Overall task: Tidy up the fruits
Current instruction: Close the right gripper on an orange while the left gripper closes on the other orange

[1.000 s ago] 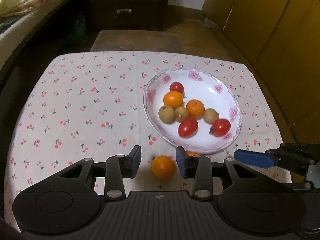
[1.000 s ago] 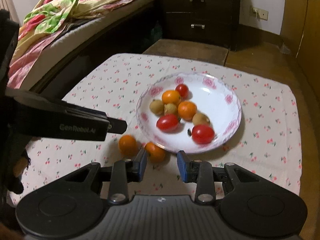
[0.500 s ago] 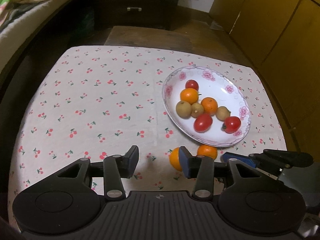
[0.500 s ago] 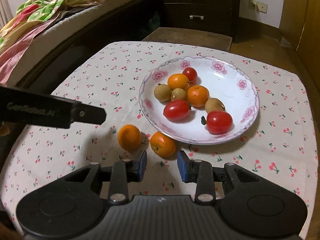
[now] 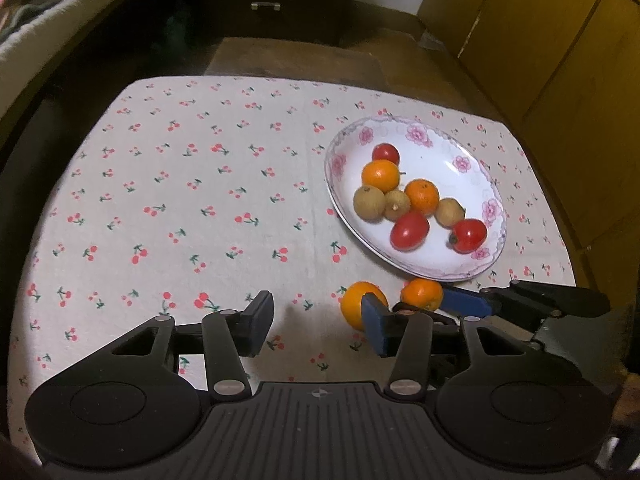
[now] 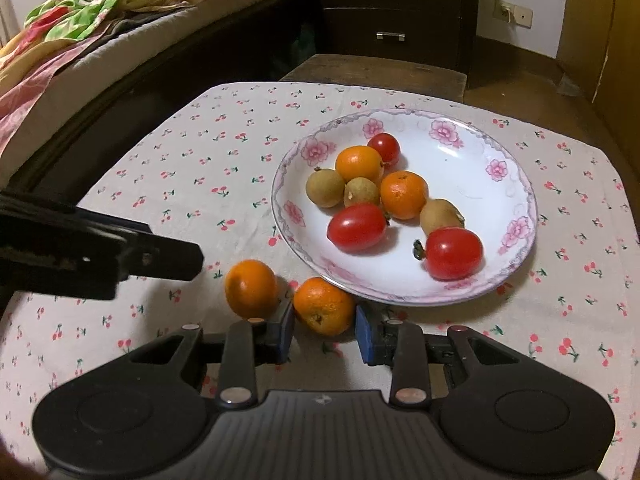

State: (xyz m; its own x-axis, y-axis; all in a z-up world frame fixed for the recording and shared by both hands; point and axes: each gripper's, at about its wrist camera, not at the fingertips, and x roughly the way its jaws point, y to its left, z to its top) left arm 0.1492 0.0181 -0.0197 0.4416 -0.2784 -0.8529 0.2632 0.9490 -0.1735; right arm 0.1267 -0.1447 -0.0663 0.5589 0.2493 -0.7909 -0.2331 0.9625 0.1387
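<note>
Plate (image 6: pixel 516 184) with pink flowers sits on the table (image 5: pixel 180 200), right of centre on the cherry-print cloth. In it: two oranges, three brownish longans, three red tomatoes, bunched together. Two more oranges lie on the cloth just off the plate's near rim, almost touching each other. Left orange (image 6: pixel 251 294) is by the outer side of the right tongs' left finger. Right orange (image 6: pixel 324 305) sits between the right tongs' (image 6: pixel 324 334) blue pads, close on both sides, but I cannot tell whether the pads press it; it rests on the cloth. Left tongs (image 5: pixel 318 322) released, jaws have just been opening, only bare cloth between them; left orange (image 5: pixel 358 308) is behind the right pad, outside the gap. Right tongs' finger (image 5: pixel 464 303) shows in the left view beside the right orange (image 5: pixel 422 294). Bed (image 6: pixel 80 40) with bright blanket at far left, dark drawers (image 6: pixel 388 8) behind.
</note>
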